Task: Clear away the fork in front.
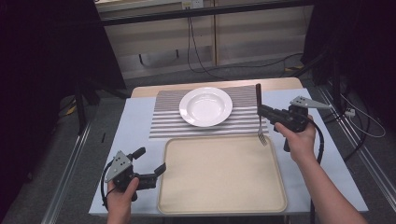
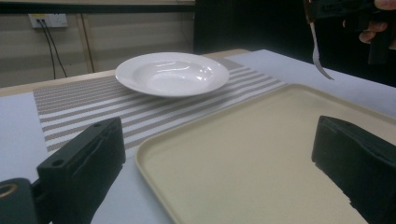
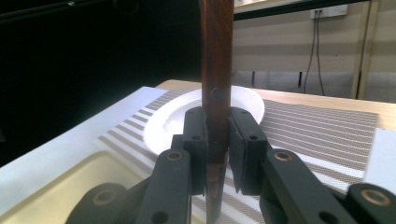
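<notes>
The right gripper (image 1: 265, 112) clamps a wooden-handled fork (image 1: 259, 114) (tines down); the left gripper (image 1: 150, 164) gapes empty beside the beige tray (image 1: 222, 205).

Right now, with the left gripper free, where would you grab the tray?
Probably the near-left rim of the tray, coming in level from the left: the left gripper sits open beside that edge, and the raised lip suits one jaw over, one under. The tray is empty.

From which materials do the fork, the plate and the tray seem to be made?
The fork seems to have a dark wooden handle, brown with a rivet, and a shiny metal head. The plate looks like glazed white ceramic, since it shows glossy reflections, though hard plastic is possible. The tray is probably matte beige plastic, as its surface is dull and even.
</notes>
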